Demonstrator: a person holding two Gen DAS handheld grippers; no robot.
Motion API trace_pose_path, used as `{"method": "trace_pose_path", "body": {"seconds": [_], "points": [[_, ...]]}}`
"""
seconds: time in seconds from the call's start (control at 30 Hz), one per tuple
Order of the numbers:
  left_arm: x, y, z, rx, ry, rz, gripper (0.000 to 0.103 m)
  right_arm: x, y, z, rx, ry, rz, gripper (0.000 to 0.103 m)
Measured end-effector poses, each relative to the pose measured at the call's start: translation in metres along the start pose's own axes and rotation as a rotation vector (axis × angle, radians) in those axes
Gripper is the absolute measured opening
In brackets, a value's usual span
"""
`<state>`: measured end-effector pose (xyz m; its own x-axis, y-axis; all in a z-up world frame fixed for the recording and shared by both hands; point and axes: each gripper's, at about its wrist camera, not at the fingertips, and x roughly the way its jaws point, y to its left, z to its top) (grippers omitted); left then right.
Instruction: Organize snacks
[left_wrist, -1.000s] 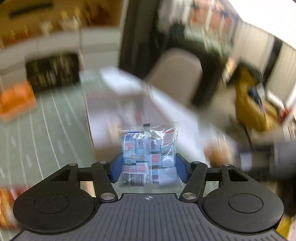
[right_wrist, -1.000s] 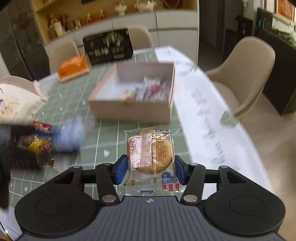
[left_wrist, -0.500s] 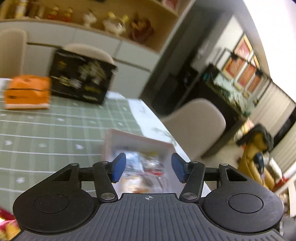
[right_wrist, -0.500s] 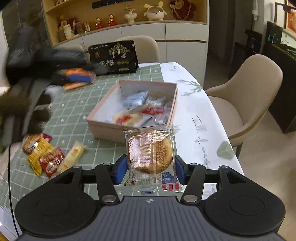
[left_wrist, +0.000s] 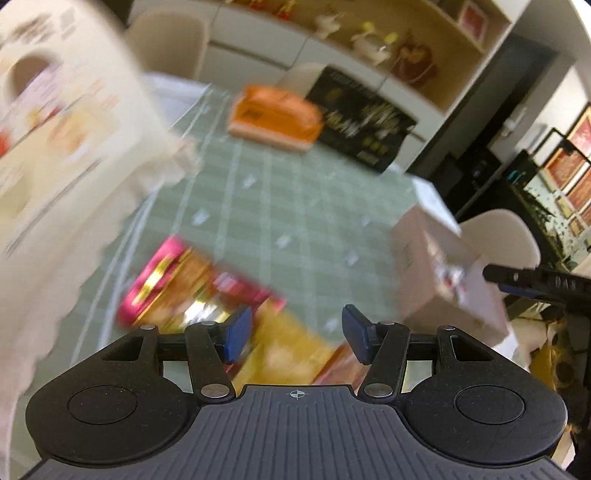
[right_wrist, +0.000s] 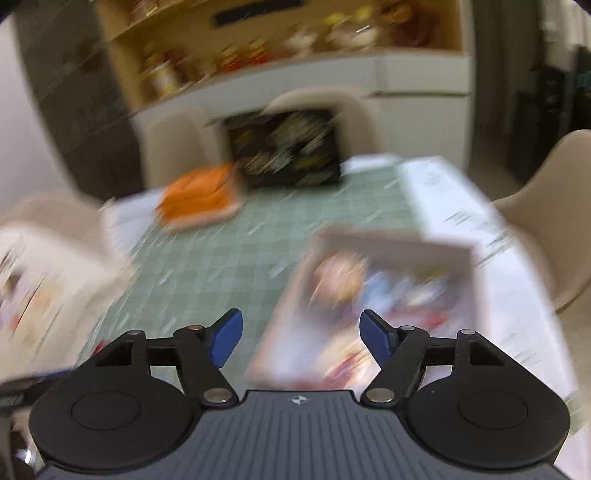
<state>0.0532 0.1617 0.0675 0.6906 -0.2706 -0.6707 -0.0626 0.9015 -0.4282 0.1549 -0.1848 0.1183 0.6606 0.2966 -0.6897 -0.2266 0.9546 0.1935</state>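
Observation:
Both views are motion-blurred. My left gripper (left_wrist: 297, 334) is open and empty, above loose snack packets on the green checked tablecloth: a pink and gold packet (left_wrist: 173, 291) and a yellow one (left_wrist: 284, 354). The pale cardboard box (left_wrist: 436, 280) of snacks lies to its right, with the right gripper's dark tip (left_wrist: 535, 282) beyond it. My right gripper (right_wrist: 301, 338) hangs over the near left corner of the box (right_wrist: 391, 240); its jaws are opening with nothing between them. Blurred packets (right_wrist: 388, 299) fill the box.
An orange box (left_wrist: 273, 120) and a black gift box (left_wrist: 365, 125) stand at the table's far end. A printed cream bag (left_wrist: 62, 140) stands at the left. Beige chairs (right_wrist: 554, 229) ring the table. Shelves with figurines line the back wall.
The left gripper let go of the blue packet and swung left to the loose snacks. The right gripper carried the round biscuit pack to the box, then opened; the pack has left its jaws.

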Motion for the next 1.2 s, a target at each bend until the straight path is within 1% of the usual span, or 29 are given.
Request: {"method": "trace_pose_path", "body": {"seconds": [0.07,0.17,0.27,0.37,0.4,0.43,0.47,0.53,0.63,0.7,0.77,0.8,0.83,0.9,0.97,1.0,1.07,1.1,1.13,1.17,1.2], "points": [[-0.004,0.015,-0.013,-0.018,0.035,0.005,0.060,0.006,0.028,-0.020,-0.056,0.045,0.024,0.072],[-0.020,0.027,-0.033,-0.004,0.060,-0.001,0.060,0.025,0.071,-0.048,-0.107,0.131,0.066,0.072],[-0.028,0.033,-0.040,0.023,0.074,-0.005,0.060,0.040,0.104,-0.067,-0.146,0.149,0.067,0.072],[-0.034,0.032,-0.036,0.070,0.076,-0.031,0.059,0.062,0.128,-0.079,-0.169,0.184,0.044,0.070],[-0.037,0.030,-0.034,0.082,0.070,-0.040,0.058,0.074,0.134,-0.081,-0.173,0.201,0.031,0.065],[-0.039,0.030,-0.033,0.094,0.064,-0.056,0.058,0.082,0.136,-0.083,-0.166,0.219,0.022,0.052],[-0.040,0.030,-0.033,0.099,0.062,-0.071,0.058,0.085,0.136,-0.087,-0.147,0.240,0.028,0.050],[-0.033,0.030,-0.032,0.095,0.069,-0.098,0.058,0.075,0.137,-0.094,-0.116,0.242,0.045,0.046],[-0.019,0.026,-0.037,0.083,0.096,-0.131,0.058,0.054,0.143,-0.111,-0.180,0.280,0.054,0.043],[-0.011,0.017,-0.042,0.093,0.115,-0.160,0.058,0.038,0.142,-0.123,-0.226,0.296,0.032,0.043],[-0.004,0.004,-0.050,0.134,0.129,-0.184,0.058,0.019,0.137,-0.129,-0.247,0.280,0.023,0.043],[0.000,-0.003,-0.053,0.156,0.135,-0.189,0.058,0.007,0.132,-0.128,-0.240,0.259,0.017,0.045],[0.004,-0.010,-0.057,0.180,0.141,-0.192,0.058,0.000,0.126,-0.127,-0.229,0.242,0.009,0.049],[0.011,-0.027,-0.063,0.229,0.145,-0.192,0.058,-0.006,0.113,-0.121,-0.207,0.220,-0.047,0.051],[0.018,-0.046,-0.070,0.306,0.129,-0.170,0.058,0.001,0.100,-0.114,-0.180,0.217,-0.083,0.051],[0.021,-0.054,-0.073,0.340,0.122,-0.146,0.058,0.010,0.092,-0.111,-0.165,0.217,-0.084,0.051],[0.027,-0.068,-0.077,0.392,0.116,-0.074,0.058,0.026,0.083,-0.105,-0.138,0.221,-0.076,0.051],[0.030,-0.074,-0.078,0.413,0.121,-0.047,0.058,0.035,0.078,-0.103,-0.121,0.235,-0.054,0.045],[0.033,-0.077,-0.079,0.429,0.126,-0.033,0.058,0.041,0.075,-0.103,-0.106,0.254,-0.021,0.035],[0.036,-0.081,-0.079,0.452,0.132,-0.015,0.058,0.045,0.073,-0.102,-0.092,0.262,0.007,0.029],[0.039,-0.084,-0.079,0.473,0.134,0.006,0.058,0.044,0.069,-0.103,-0.088,0.261,0.029,0.029]]}}
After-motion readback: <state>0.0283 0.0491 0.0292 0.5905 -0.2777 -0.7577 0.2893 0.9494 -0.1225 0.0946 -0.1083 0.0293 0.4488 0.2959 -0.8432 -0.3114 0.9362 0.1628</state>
